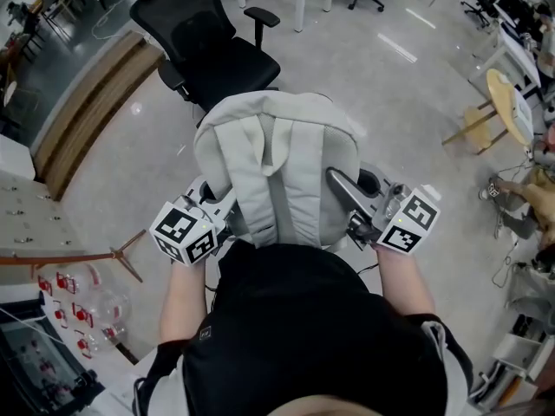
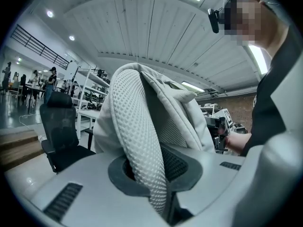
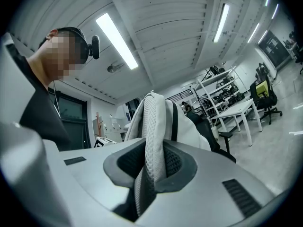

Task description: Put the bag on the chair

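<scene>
Since the bag point(image 1: 276, 154) hangs mid-frame, just short of the chair point(image 1: 186, 16) at upper left, I'd carry it forward level and lower it square onto the seat point(image 1: 238, 68) before letting go. The left gripper point(image 2: 156, 174) is pinched narrow on one mesh strap point(image 2: 139, 136), and the right gripper point(image 3: 149, 171) on the other strap point(image 3: 152, 126). It's a pale grey backpack, soft and padded, so it will likely slump once released.

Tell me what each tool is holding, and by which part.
Both hold the light grey fabric backpack: the left tool clamps one mesh shoulder strap, the right tool the other strap.
</scene>
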